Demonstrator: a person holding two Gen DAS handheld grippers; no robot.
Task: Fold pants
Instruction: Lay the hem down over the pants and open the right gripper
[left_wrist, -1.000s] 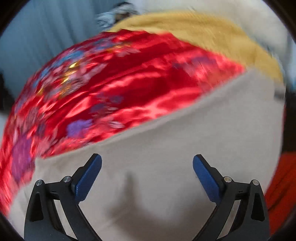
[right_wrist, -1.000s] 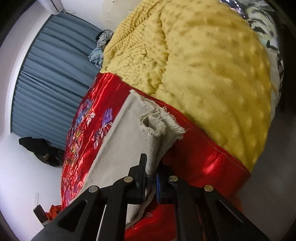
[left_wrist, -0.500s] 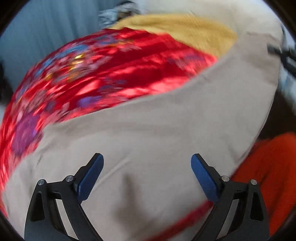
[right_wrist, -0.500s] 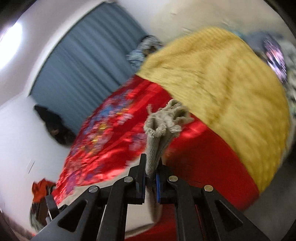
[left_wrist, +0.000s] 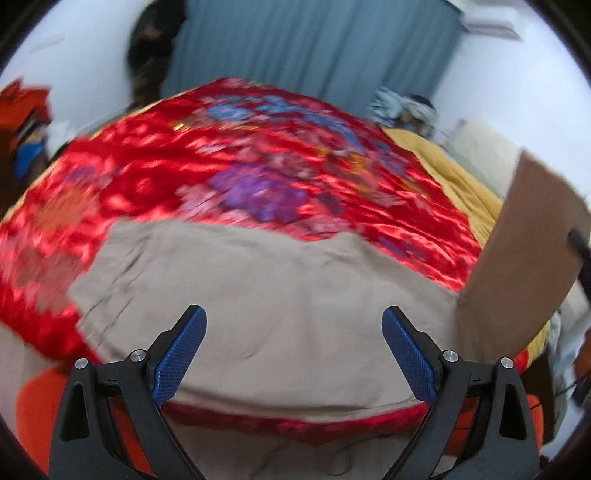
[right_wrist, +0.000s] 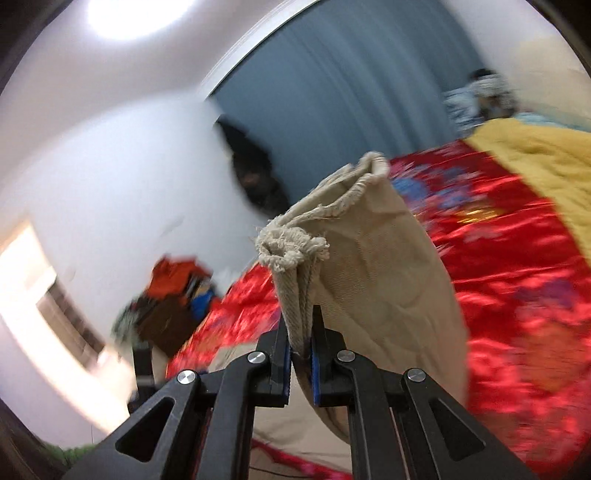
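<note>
Right wrist: jaws pinch raised pants (right_wrist: 369, 266) hem.

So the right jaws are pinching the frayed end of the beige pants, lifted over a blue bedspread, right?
Nearly. The right gripper does pinch the frayed hem of the beige pants, but the bedspread below is shiny red with flowers, not blue, as the right wrist view shows.

We see open air above the shiny red floral satin bedspread (left_wrist: 155, 184), broad and flat, with nothing standing on its far half. The beige cotton pants (left_wrist: 280, 295) lie flat along the near edge, but their lifted leg (left_wrist: 524, 251) rises like a wall on the right. Beyond it the mustard-yellow textured blanket (left_wrist: 461, 177) heaps up. A cluttered pile of clothes (right_wrist: 173, 295) crowds the far left corner.
</note>
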